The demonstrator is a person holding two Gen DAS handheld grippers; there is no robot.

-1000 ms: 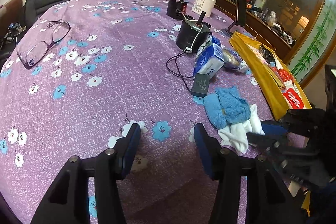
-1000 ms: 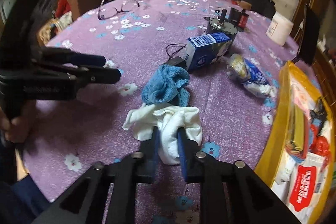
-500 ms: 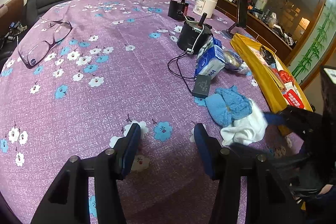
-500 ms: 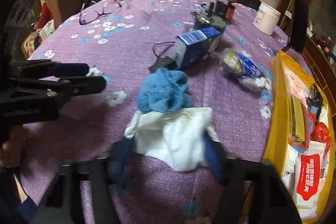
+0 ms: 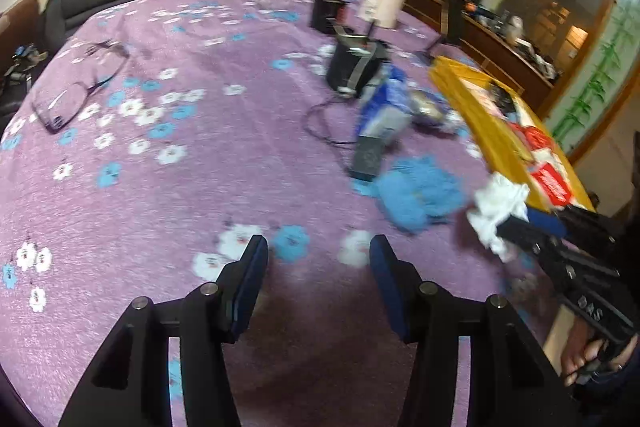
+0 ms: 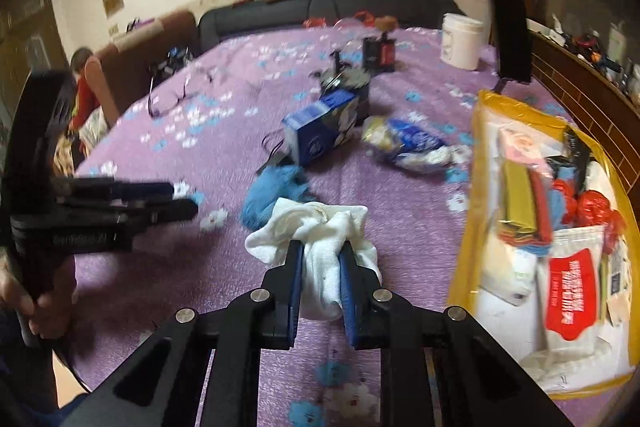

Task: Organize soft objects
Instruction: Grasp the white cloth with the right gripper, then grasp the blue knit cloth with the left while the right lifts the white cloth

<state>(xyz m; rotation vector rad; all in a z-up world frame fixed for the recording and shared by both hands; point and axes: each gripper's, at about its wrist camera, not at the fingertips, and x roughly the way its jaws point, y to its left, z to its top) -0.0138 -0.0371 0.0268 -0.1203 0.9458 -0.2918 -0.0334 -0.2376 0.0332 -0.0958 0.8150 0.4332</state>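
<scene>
My right gripper (image 6: 320, 251) is shut on a white sock (image 6: 320, 231) and holds it lifted above the purple flowered tablecloth (image 6: 224, 115); it also shows in the left wrist view (image 5: 496, 211). A blue knitted cloth (image 6: 276, 191) lies on the table just beyond the sock, seen as well in the left wrist view (image 5: 420, 191). My left gripper (image 5: 318, 247) is open and empty, low over the cloth to the left of both soft items.
A yellow-edged clear bag (image 6: 480, 187) with packets lies at the right. A blue carton (image 6: 320, 135), a snack wrapper (image 6: 412, 143), a black charger with cable (image 5: 368, 155), a dark mug (image 5: 356, 67), a white tub (image 6: 460, 43) and glasses (image 5: 80, 83) are on the table.
My right gripper opened around the white sock, closed on it again and lifted it off the table, away from the blue cloth. The left gripper stayed open, barely moving.
</scene>
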